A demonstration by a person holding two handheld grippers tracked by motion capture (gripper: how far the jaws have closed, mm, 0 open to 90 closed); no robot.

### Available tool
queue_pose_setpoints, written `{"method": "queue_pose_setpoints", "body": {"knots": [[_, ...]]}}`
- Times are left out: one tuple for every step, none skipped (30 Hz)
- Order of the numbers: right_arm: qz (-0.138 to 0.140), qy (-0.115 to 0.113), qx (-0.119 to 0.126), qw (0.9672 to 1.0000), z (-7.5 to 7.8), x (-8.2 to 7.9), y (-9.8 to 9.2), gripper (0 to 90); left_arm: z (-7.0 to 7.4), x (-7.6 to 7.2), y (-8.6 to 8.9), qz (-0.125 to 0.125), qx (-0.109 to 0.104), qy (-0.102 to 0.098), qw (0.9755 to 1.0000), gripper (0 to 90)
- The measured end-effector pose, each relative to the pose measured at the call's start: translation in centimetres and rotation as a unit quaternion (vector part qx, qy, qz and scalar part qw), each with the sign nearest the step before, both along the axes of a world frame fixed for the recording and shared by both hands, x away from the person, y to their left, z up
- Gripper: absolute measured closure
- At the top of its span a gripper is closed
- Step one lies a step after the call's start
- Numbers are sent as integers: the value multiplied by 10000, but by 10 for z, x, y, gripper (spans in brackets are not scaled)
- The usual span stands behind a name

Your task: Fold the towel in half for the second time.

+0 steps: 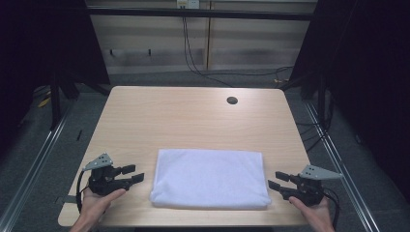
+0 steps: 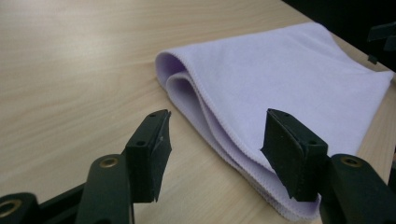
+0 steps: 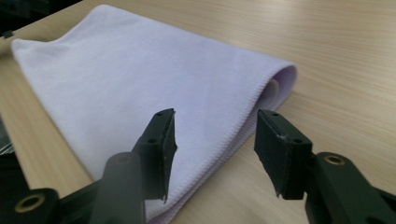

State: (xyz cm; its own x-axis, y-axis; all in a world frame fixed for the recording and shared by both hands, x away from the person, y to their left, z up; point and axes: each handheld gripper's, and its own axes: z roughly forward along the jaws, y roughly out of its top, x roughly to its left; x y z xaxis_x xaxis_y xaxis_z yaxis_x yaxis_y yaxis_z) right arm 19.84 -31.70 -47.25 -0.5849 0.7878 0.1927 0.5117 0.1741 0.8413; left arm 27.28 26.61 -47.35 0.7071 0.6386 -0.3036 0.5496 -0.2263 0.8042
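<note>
The pale lilac folded microfibre towel (image 1: 210,178) lay flat near the desk's front edge, roughly midway between its left and right sides, a neat rectangle with its long sides running along that edge. From the left gripper view I could see its short end (image 2: 196,100) showing stacked layers, the fold rounded at the far corner and the hemmed edges lying one over another, which I read as a cloth folded more than once. I had my left gripper (image 1: 129,175) parked on the light wood-grain desk (image 1: 193,116) just beside the towel's left end, its jaws released and standing wide with nothing between them, the pads clear of the cloth. My right gripper (image 1: 276,180) sat likewise just off the towel's right end, jaws parted and empty; in the right gripper view the hemmed edge (image 3: 233,135) ran between and just beyond the two pads (image 3: 280,154) without either touching it. I judged that both tools faced inward along the desk so each could take one short end level and keep the layers together. Farther back, a small dark round cable hole (image 1: 232,100) sat near the rear right corner, well apart from everything.
</note>
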Motion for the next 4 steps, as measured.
{"method": "queue_pose_setpoints", "body": {"knots": [[-64,-3,-5,10000,-1,0,-1,469,1,-2,-1,18,34,-81,10000,391],[-107,-12,-20,9999,-1,0,-2,458,1,-3,-1,8,49,-123,9999,379],[-163,-58,-34,9998,-1,-1,-2,434,1,-3,-2,-19,118,-114,9999,363],[-163,-58,-34,9998,-1,-1,-2,434,1,-3,-2,-19,118,-114,9999,336]]}}
